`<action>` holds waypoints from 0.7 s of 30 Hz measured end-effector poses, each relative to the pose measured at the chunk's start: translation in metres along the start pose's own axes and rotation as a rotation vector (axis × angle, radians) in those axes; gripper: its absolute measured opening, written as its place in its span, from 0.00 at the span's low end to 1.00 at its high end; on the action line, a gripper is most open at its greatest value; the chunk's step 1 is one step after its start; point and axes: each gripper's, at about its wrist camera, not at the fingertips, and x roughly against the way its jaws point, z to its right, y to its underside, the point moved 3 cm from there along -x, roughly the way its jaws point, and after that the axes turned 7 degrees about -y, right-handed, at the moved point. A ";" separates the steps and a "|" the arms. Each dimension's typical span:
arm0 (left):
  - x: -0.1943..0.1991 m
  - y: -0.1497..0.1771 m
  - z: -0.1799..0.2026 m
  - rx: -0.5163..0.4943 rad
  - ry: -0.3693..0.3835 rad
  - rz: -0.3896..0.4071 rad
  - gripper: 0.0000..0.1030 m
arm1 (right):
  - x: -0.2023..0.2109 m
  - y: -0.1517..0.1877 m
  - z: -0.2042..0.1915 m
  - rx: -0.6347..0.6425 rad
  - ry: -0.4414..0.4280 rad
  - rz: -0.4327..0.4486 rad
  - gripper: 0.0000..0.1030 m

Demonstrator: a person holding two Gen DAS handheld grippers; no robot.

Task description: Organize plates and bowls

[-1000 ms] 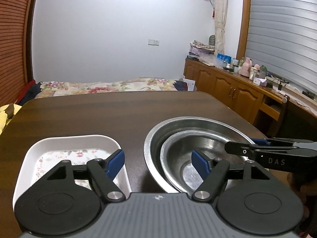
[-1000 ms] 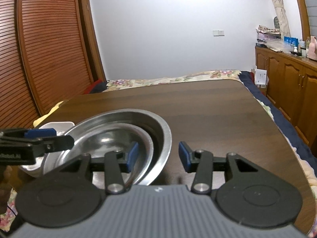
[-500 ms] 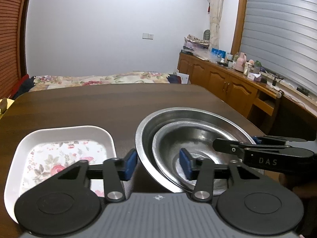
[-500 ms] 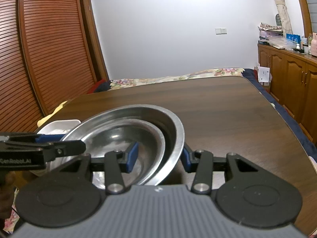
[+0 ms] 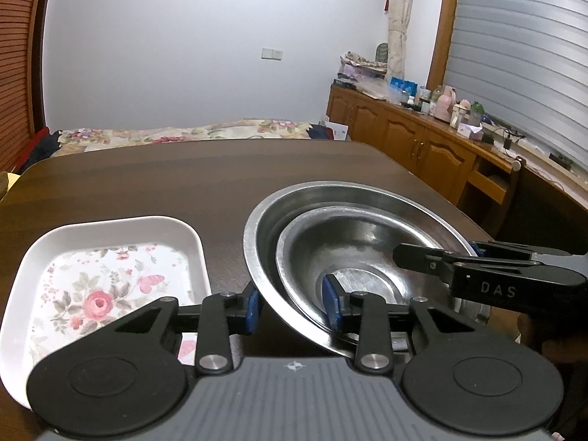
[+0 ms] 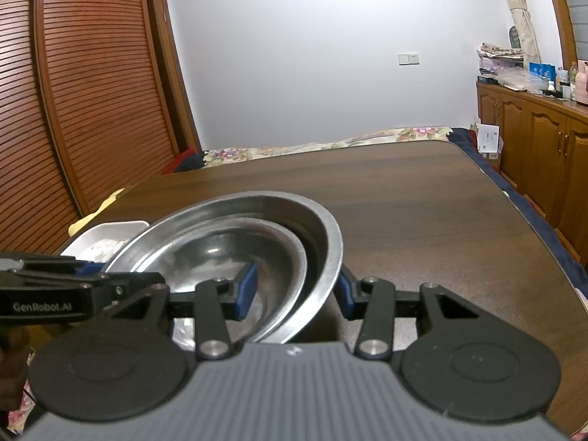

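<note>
Two nested steel bowls (image 5: 352,257) sat near the table's (image 5: 183,176) front edge beside a white tray (image 5: 110,275). Left gripper (image 5: 292,305) and right gripper (image 6: 297,290) each straddled opposite rims, jaws half-closed, contact unclear.

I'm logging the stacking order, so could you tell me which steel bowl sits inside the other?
The smaller steel bowl is nested inside the larger steel bowl, whose wider rim encircles it.

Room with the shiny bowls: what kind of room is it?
Likely a bedroom at home. A bed with a flowery cover sits behind the table, wooden cabinets line one wall, and slatted wooden doors stand opposite.
</note>
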 end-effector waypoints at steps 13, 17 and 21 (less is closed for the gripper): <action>0.017 -0.012 -0.011 0.004 0.000 0.042 0.31 | 0.004 -0.006 -0.004 -0.020 -0.013 0.004 0.27; 0.031 -0.022 -0.019 0.007 -0.004 0.072 0.31 | 0.009 -0.017 -0.013 -0.008 -0.033 0.033 0.27; 0.046 -0.030 -0.029 0.009 -0.013 0.103 0.31 | 0.009 -0.026 -0.021 -0.008 -0.068 0.050 0.27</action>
